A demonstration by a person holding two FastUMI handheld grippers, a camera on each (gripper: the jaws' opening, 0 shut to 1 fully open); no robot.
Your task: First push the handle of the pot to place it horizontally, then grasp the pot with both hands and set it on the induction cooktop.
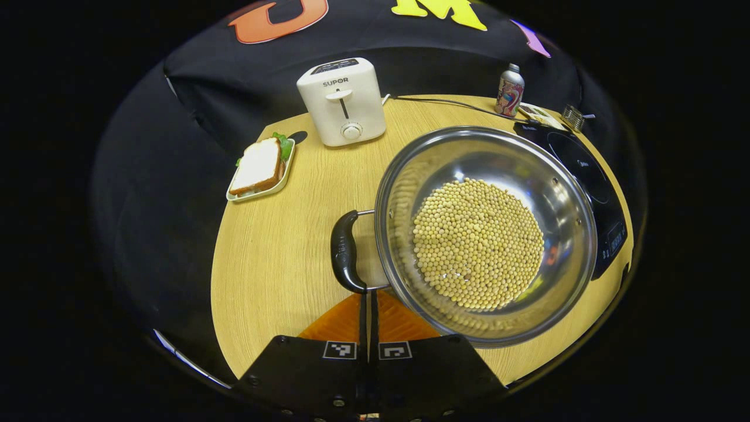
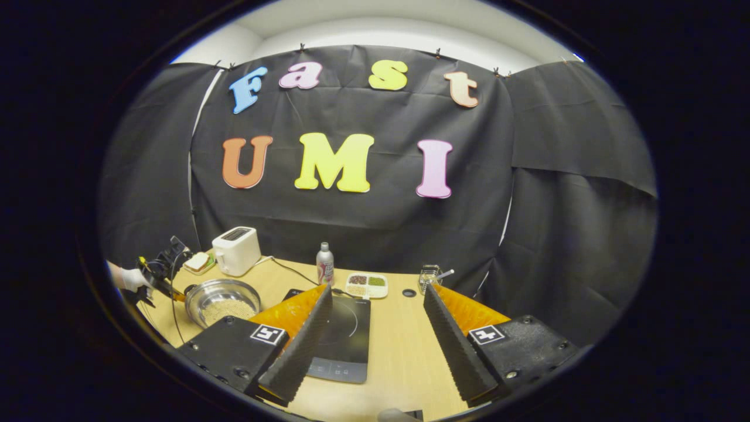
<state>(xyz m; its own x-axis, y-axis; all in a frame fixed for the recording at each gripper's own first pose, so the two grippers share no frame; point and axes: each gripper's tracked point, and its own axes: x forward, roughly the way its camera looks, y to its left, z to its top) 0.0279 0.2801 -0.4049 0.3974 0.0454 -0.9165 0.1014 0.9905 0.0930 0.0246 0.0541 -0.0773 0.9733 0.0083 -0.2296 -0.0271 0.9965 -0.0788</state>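
Observation:
A steel pot (image 1: 486, 234) holding yellow beans stands on the round wooden table (image 1: 275, 264); its black side handle (image 1: 344, 252) points toward me in the left gripper view. My left gripper (image 1: 369, 296) is shut with nothing between its fingers, and its tips touch the near end of that handle. The black induction cooktop (image 1: 586, 176) lies just beyond the pot. In the right gripper view my right gripper (image 2: 378, 291) is open, held above the cooktop (image 2: 345, 334). The pot (image 2: 225, 302) sits to its left, with the left gripper (image 2: 161, 272) and a gloved hand beside it.
A white toaster (image 1: 343, 102) and a sandwich on a small plate (image 1: 261, 170) stand at the far left. A can (image 1: 510, 91), a divided dish (image 2: 366, 285) and a small wire holder (image 2: 429, 272) line the far edge behind the cooktop. A cable runs along the back.

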